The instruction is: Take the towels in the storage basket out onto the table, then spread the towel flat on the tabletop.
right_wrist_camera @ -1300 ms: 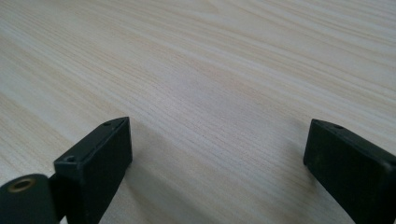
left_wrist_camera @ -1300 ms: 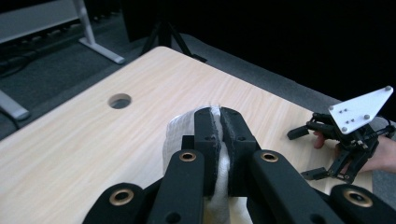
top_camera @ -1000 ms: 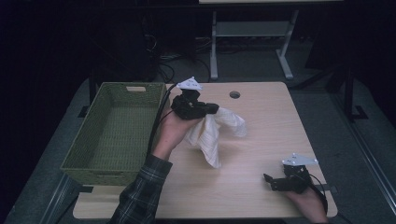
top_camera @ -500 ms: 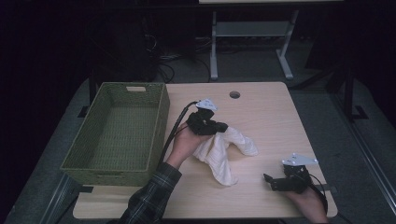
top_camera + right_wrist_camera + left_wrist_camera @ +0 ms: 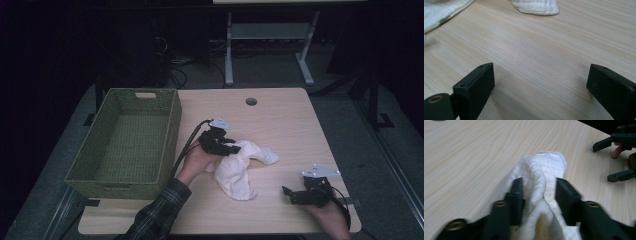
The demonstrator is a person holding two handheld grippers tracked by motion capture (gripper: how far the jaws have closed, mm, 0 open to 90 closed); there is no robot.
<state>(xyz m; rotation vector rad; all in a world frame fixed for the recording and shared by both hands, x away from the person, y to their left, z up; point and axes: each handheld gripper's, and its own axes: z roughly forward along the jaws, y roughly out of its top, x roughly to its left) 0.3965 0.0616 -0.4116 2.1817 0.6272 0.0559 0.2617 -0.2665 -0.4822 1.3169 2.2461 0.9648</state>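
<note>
The left hand-held gripper (image 5: 231, 146) is sitting low over the tabletop (image 5: 280, 120), and its jaws have just been opening; the white towel (image 5: 240, 167) is bunched in the gap between them, but in the left gripper view the pads are standing off the cloth, so I'm calling that a release. A second ago that towel was hanging in the air from this gripper; now it is lying crumpled on the wood, middle of the tabletop, just right of the green woven basket (image 5: 125, 142) and not in it. That is looking like a set-down, with the cloth free for spreading or re-gripping. Over on the near right edge, the right hand-held gripper (image 5: 292, 192) is resting on the tabletop with its jaws spread wide around bare wood, holding nothing, well apart from the towel. It is the natural candidate for taking a corner next, I'd say.
</note>
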